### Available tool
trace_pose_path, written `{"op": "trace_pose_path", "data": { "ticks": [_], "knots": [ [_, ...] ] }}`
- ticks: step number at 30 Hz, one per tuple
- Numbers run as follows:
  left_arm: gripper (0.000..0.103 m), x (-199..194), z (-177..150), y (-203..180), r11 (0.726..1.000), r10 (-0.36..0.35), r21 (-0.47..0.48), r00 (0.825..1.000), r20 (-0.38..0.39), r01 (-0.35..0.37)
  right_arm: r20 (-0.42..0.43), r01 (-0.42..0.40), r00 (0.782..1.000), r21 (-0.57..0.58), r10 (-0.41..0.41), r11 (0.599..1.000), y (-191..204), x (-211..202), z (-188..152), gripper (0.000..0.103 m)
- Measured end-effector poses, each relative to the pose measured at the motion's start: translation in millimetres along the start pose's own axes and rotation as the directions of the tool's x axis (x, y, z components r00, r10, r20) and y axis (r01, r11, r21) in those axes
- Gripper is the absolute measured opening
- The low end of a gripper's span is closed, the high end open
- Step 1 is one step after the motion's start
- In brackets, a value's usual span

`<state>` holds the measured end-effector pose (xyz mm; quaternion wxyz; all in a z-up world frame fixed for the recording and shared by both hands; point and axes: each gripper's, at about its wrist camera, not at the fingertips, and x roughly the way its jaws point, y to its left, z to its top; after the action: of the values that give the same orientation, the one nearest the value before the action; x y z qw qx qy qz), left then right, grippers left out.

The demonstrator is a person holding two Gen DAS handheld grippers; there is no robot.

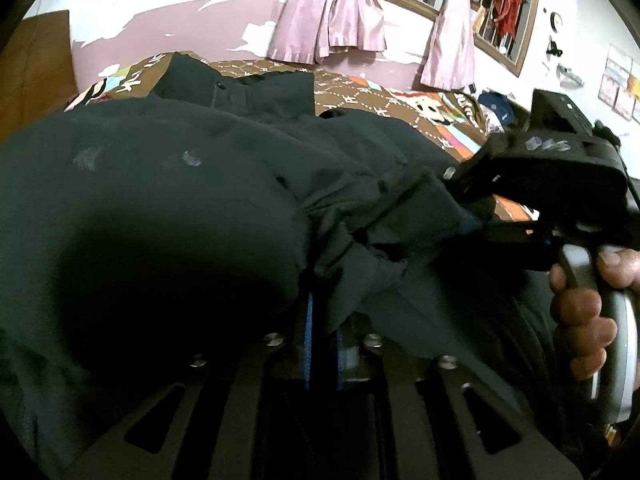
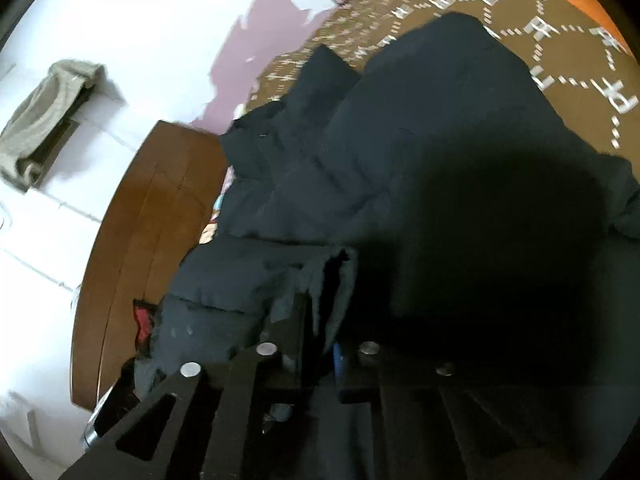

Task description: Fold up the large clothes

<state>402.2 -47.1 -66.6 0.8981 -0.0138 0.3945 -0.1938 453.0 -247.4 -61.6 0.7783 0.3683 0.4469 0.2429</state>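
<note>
Both tongs clenched on cloth — left gripper pinches a bunched hem of the black padded jacket at near centre; right gripper nips another fold of it, seen far right in the left view, the person's hand on its handle. Jacket lies heaped on the brown patterned bedspread, collar toward the far side. Pink curtains hang on the far wall; wooden headboard at left.

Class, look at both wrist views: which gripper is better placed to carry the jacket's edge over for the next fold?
Neither clearly: the left gripper and right gripper both pinch the black jacket edge side by side, so they would probably move together.
</note>
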Motion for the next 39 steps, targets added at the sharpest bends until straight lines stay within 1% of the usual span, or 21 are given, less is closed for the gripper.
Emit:
{"op": "trace_pose_path", "data": {
  "ticks": [3, 6, 7, 9, 11, 13, 16, 19, 21, 23, 25, 26, 27, 28, 29, 30, 31, 32, 34, 37, 39],
  "knots": [
    [0.015, -11.6, -1.8, -9.9, 0.998, 0.036, 0.05, 0.999, -0.034, -0.034, 0.067, 0.034, 0.997, -0.103, -0.027, 0.994, 17.6, -17.8, -0.2, 0.005],
    [0.031, -30.1, -6.1, -17.9, 0.997, -0.005, 0.08, 1.0, -0.027, 0.007, 0.174, 0.086, 0.983, -0.196, -0.052, 0.977, 37.9, -42.2, 6.0, 0.004],
    [0.038, -34.4, -7.2, -18.8, 0.996, -0.018, 0.081, 1.0, -0.023, 0.019, 0.217, 0.102, 0.975, -0.213, -0.055, 0.972, 43.5, -52.8, 10.8, 0.004],
    [0.04, -45.9, -5.3, -18.1, 0.996, -0.04, 0.074, 0.999, -0.012, 0.041, 0.29, 0.135, 0.955, -0.233, -0.064, 0.963, 53.2, -69.3, 21.2, 0.004],
    [0.044, -53.1, -1.4, -13.9, 0.998, -0.021, 0.066, 1.0, -0.002, 0.021, 0.349, 0.174, 0.934, -0.247, -0.08, 0.953, 58.3, -83.1, 31.8, 0.004],
    [0.044, -59.4, 2.1, -3.8, 0.998, 0.013, 0.057, 1.0, 0.014, -0.014, 0.395, 0.216, 0.913, -0.251, -0.103, 0.944, 60.4, -93.2, 44.3, 0.004],
    [0.044, -66.3, 4.3, 18.0, 0.996, 0.084, 0.014, 0.996, 0.032, -0.084, 0.416, 0.287, 0.895, -0.264, -0.16, 0.921, 56.7, -90.1, 53.8, 0.004],
    [0.044, -76.4, 4.8, 42.1, 0.994, 0.104, -0.052, 0.993, 0.054, -0.101, 0.404, 0.367, 0.883, -0.273, -0.24, 0.889, 42.7, -73.6, 52.2, 0.004],
    [0.044, -84.4, 5.2, 52.9, 0.991, 0.121, -0.072, 0.99, 0.071, -0.116, 0.391, 0.42, 0.871, -0.279, -0.298, 0.863, 29.5, -57.3, 52.1, 0.004],
    [0.044, -93.1, 8.8, 66.2, 0.985, 0.15, -0.103, 0.984, 0.097, -0.14, 0.362, 0.436, 0.874, -0.288, -0.324, 0.853, 15.6, -45.4, 50.0, 0.005],
    [0.045, -95.6, 17.2, 79.1, 0.978, 0.167, -0.14, 0.981, 0.1, -0.152, 0.348, 0.457, 0.871, -0.311, -0.348, 0.833, 7.3, -40.2, 49.6, 0.01],
    [0.047, -95.8, 21.2, 83.9, 0.977, 0.173, -0.145, 0.98, 0.097, -0.158, 0.358, 0.48, 0.859, -0.317, -0.365, 0.818, 7.9, -40.2, 48.2, 0.014],
    [0.047, -95.3, 26.8, 87.5, 0.976, 0.18, -0.139, 0.979, 0.097, -0.166, 0.385, 0.517, 0.837, -0.319, -0.389, 0.795, 10.8, -42.6, 46.6, 0.026],
    [0.048, -94.8, 32.8, 89.3, 0.977, 0.188, -0.12, 0.977, 0.096, -0.176, 0.414, 0.548, 0.814, -0.313, -0.408, 0.776, 14.1, -46.4, 45.6, 0.033],
    [0.048, -93.1, 39.4, 91.7, 0.978, 0.191, -0.099, 0.977, 0.094, -0.182, 0.437, 0.564, 0.799, -0.307, -0.413, 0.767, 17.5, -49.3, 45.5, 0.048],
    [0.048, -90.2, 43.9, 92.7, 0.979, 0.194, -0.077, 0.977, 0.091, -0.187, 0.467, 0.579, 0.782, -0.302, -0.412, 0.757, 23.2, -54.2, 44.8, 0.056],
    [0.048, -84.4, 52.5, 93.9, 0.979, 0.2, -0.057, 0.976, 0.082, -0.196, 0.493, 0.591, 0.77, -0.31, -0.405, 0.745, 30.7, -58.2, 43.3, 0.057],
    [0.048, -79.3, 56.6, 95.5, 0.979, 0.2, -0.053, 0.977, 0.075, -0.196, 0.503, 0.594, 0.768, -0.324, -0.398, 0.736, 37.0, -58.2, 43.7, 0.057],
    [0.048, -65.4, 66.2, 101.0, 0.981, 0.185, -0.07, 0.981, 0.053, -0.181, 0.491, 0.577, 0.789, -0.385, -0.369, 0.721, 50.8, -52.0, 41.6, 0.057],
    [0.048, -48.3, 70.7, 113.2, 0.979, 0.162, -0.128, 0.987, 0.023, -0.158, 0.371, 0.478, 0.872, -0.503, -0.319, 0.72, 64.1, -22.2, 32.2, 0.057],
    [0.048, -38.8, 71.6, 118.5, 0.979, 0.154, -0.134, 0.988, 0.005, -0.152, 0.283, 0.429, 0.903, -0.556, -0.323, 0.712, 65.6, 3.4, 24.2, 0.057]
  ]
}}
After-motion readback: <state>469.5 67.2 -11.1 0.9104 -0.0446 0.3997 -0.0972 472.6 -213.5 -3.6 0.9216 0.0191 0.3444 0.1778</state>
